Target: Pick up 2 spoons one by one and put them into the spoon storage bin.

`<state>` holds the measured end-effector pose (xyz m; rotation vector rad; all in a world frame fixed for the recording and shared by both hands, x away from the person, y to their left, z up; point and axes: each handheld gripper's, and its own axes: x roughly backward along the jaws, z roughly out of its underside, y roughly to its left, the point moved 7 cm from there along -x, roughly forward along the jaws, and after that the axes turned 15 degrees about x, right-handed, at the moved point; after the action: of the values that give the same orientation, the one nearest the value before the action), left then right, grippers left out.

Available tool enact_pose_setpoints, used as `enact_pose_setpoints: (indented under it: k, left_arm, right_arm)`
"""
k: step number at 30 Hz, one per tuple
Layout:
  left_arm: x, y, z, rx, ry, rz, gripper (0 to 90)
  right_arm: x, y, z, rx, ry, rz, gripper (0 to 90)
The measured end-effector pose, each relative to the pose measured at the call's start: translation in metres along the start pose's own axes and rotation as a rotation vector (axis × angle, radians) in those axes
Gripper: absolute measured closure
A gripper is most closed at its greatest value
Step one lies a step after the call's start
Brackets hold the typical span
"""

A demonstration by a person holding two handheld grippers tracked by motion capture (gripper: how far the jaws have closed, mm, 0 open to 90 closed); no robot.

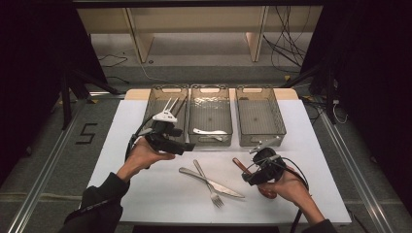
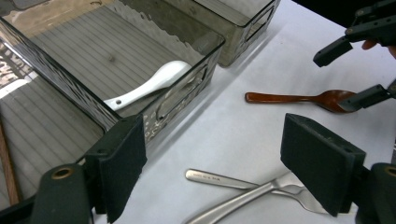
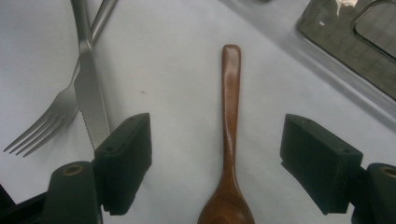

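- The high view looks forward and down from above the person's side, far enough to take in the whole white tabletop [image 1: 145,194], three clear bins [image 1: 257,114] and the floor beyond.
- The left gripper view sits low and close, looking along its tongs [image 2: 224,163] across the tabletop toward the middle bin's [image 2: 56,79] near corner.
- The right gripper view hangs close over the tabletop, looking down along its tongs [image 3: 217,163] at the wooden spoon [image 3: 229,116].
- All three share the wooden spoon, the fork [image 3: 51,116] and the knife [image 3: 88,98].
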<state>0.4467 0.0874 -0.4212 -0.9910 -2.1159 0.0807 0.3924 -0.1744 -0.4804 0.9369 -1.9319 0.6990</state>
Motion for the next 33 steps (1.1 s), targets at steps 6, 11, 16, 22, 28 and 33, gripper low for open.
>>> enact_pose_setpoints:
  k: [6,11,16,22,28,33]
  left_arm:
    - [0.012,0.003,0.016,0.0,-0.032,-0.012,21.8]
    - [0.022,0.005,0.027,0.023,-0.055,0.004,21.8]
    - [0.027,0.007,0.04,0.017,-0.062,-0.013,21.5]
    - [0.035,0.01,0.046,0.028,-0.094,-0.023,20.9]
    - [0.042,0.012,0.053,0.041,-0.116,-0.027,20.9]
    - [0.045,0.015,0.06,0.046,-0.114,-0.035,20.9]
  right_arm:
    - [-0.002,-0.002,0.002,-0.009,0.014,0.001,26.3]
    - [-0.004,-0.003,0.004,-0.014,0.024,-0.002,27.2]
    - [-0.008,-0.007,0.007,-0.025,0.036,-0.007,28.3]
    - [-0.014,-0.008,0.01,-0.02,0.072,-0.014,30.4]
    - [-0.018,-0.009,0.011,-0.023,0.095,-0.025,34.1]
    - [-0.021,-0.011,0.012,-0.03,0.113,-0.037,40.1]
